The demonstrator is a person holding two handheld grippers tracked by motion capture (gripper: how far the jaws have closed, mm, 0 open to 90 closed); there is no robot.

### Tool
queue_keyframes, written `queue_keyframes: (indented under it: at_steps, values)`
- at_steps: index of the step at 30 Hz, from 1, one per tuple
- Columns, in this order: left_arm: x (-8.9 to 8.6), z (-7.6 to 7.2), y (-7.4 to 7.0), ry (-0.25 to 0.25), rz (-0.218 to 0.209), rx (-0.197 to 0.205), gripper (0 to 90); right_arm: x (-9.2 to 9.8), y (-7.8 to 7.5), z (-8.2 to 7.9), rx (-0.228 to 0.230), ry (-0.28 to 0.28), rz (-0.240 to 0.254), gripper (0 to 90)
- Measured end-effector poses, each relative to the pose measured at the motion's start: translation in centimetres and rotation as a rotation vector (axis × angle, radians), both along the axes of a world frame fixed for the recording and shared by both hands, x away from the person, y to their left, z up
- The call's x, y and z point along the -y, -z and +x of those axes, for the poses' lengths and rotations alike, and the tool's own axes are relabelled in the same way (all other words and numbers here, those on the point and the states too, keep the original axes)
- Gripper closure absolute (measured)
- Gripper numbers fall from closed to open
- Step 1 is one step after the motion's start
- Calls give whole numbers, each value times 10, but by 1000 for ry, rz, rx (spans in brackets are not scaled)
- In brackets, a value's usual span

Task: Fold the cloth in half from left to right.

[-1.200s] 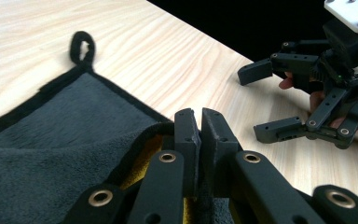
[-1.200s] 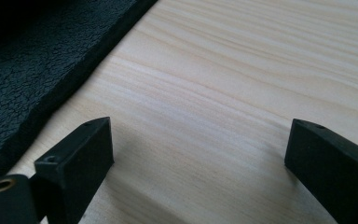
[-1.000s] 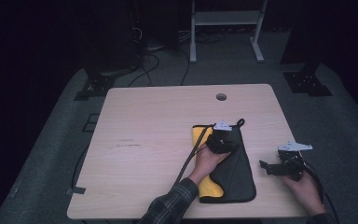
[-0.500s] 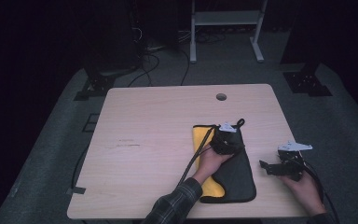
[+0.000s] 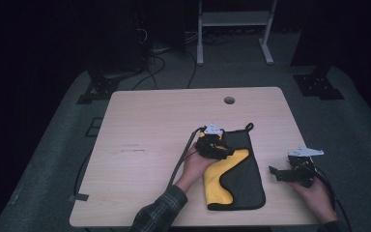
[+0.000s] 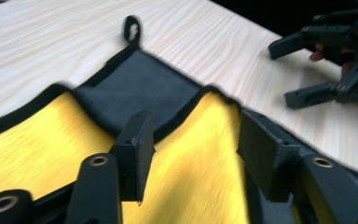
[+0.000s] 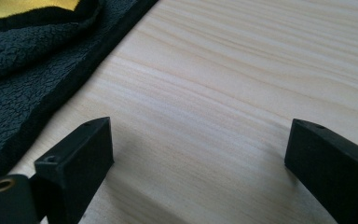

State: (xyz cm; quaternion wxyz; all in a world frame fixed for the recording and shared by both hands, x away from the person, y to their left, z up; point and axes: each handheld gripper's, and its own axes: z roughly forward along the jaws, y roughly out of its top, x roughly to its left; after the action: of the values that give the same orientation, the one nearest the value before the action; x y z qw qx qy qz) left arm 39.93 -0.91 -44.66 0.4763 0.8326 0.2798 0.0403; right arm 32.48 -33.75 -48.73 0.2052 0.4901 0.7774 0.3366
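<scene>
Now released: the left gripper [image 6: 193, 154] has just opened over the yellow-and-black fleece cloth [image 5: 244, 181].
Its jaws stand half apart, empty; beside the cloth, the right gripper [image 7: 200, 163] gapes wide, empty, so the fold looks done.

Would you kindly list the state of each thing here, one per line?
Cloth: flat on the table, partly folded, yellow side showing beside black.
Left gripper: jaws just opening, apart over the cloth, nothing pinched.
Right gripper: open, nothing between its jaws, bare table beneath.
Table: bears the cloth.

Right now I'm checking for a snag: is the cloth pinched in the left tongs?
No: in the left gripper view the left tongs stand apart above the cloth, pads off it.
</scene>
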Motion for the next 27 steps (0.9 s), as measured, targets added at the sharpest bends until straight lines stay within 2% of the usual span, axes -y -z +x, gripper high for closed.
queue_keyframes:
  at_steps: [7,14,18,19,21,27]
  values:
    - [-33,-10,8,-60,40,24,377,0,0,0,0,-1,0,68]
    - [-52,-16,14,-98,97,45,359,0,0,0,1,-1,0,69]
    - [-57,-17,21,-112,134,31,358,0,0,0,0,-1,0,68]
    - [-57,-18,23,-118,130,25,357,0,0,0,0,-1,0,68]
    - [-57,-18,26,-122,150,19,357,0,0,0,1,-2,0,69]
    - [-54,-24,30,-119,172,10,358,0,0,-1,-3,-4,1,68]
